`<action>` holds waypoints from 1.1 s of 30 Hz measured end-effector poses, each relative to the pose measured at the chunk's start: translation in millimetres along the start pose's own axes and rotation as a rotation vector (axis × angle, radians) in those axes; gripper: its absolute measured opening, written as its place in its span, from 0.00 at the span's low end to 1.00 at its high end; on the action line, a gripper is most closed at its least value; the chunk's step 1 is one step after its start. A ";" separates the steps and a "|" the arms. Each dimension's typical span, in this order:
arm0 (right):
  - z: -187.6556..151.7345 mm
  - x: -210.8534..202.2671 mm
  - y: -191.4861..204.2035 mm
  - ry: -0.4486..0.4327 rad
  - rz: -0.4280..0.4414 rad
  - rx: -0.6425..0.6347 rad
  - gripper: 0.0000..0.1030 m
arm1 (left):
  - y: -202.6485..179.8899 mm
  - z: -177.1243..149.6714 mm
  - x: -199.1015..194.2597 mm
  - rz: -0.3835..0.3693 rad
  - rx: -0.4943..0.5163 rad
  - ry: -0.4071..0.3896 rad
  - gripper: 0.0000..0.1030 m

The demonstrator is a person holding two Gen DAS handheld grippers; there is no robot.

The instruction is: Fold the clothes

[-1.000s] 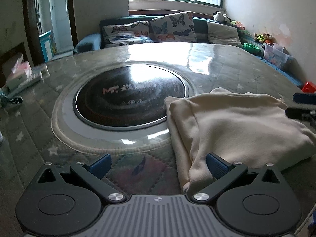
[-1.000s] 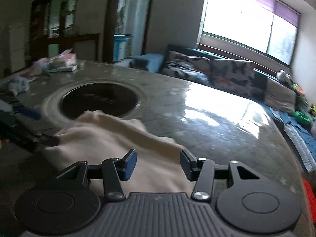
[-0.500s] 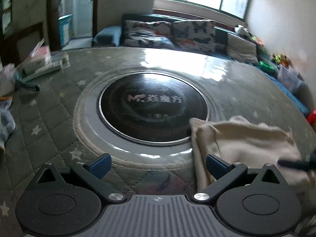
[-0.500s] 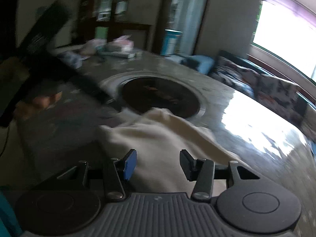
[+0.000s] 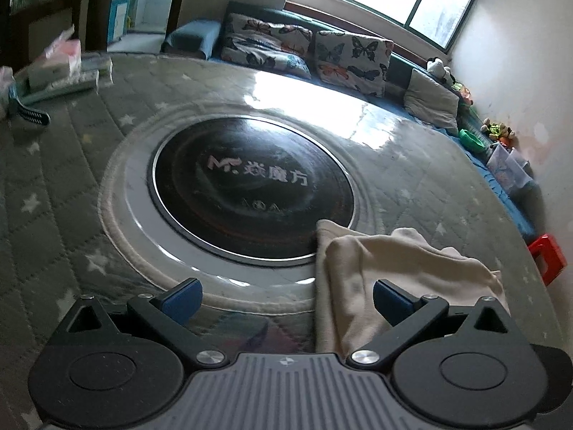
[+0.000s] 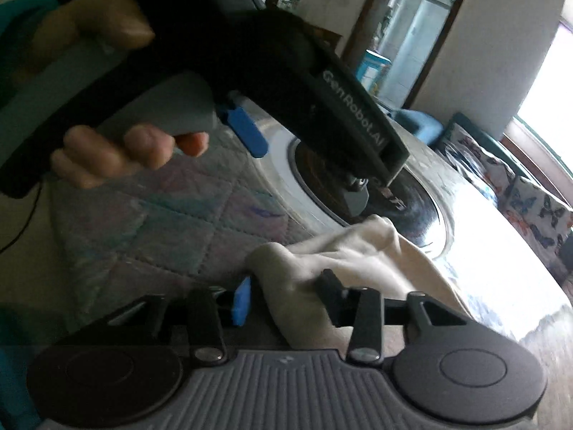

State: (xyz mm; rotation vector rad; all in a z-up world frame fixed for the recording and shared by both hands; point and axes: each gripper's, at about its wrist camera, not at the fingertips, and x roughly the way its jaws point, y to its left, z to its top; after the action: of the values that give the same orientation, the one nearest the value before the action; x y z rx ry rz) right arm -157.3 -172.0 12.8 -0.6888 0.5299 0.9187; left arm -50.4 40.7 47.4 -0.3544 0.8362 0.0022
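Note:
A cream cloth [image 5: 401, 261] lies bunched on the quilted table [image 5: 53, 193], its far corner over the rim of the black round plate [image 5: 250, 186]. My left gripper [image 5: 286, 299] hovers open and empty, with the cloth's near edge running just inside its right finger. In the right wrist view a raised fold of the cloth [image 6: 322, 261] sits between the fingers of my right gripper [image 6: 286, 301], whose jaws are closing. The right finger touches the fold; a thin gap shows at the blue left pad [image 6: 241, 302]. A hand [image 6: 125, 147] holds the left tool's black body [image 6: 322, 96] above.
A sofa with butterfly cushions [image 5: 311, 53] runs along the table's far side under the window. Boxes and packets [image 5: 61, 68] lie at the table's far left, beside a dark brush [image 5: 34, 116]. A red stool [image 5: 548, 258] stands on the floor at the right.
My right gripper has swung left over the cloth and its jaws have narrowed around a fold. The cloth has bunched up from flat. The left tool now fills the top of the right view.

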 end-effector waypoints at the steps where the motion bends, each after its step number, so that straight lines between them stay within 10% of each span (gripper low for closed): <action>1: -0.7 0.6 -0.4 0.001 -0.007 0.003 0.29 | 0.1 -0.5 2.3 -0.007 -0.013 0.009 1.00; 16: -11.8 -53.3 -58.0 -0.162 0.082 0.371 0.12 | -5.5 -1.3 20.9 -0.146 -0.290 0.049 0.94; 22: -20.5 -63.9 -59.8 -0.178 0.096 0.378 0.12 | -3.0 -5.6 29.7 -0.266 -0.414 0.091 0.69; 26: -25.7 -66.1 -53.2 -0.177 0.079 0.364 0.13 | 2.6 -7.9 38.7 -0.276 -0.481 0.137 0.24; 33: -46.9 -82.4 -67.1 -0.171 0.031 0.444 0.20 | 4.9 -3.4 39.2 -0.267 -0.434 0.126 0.17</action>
State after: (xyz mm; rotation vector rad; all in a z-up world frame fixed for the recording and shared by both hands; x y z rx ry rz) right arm -147.8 -278.7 57.7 -0.1993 0.5687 0.8413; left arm -27.2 38.9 15.4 -0.8803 0.9054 -0.0893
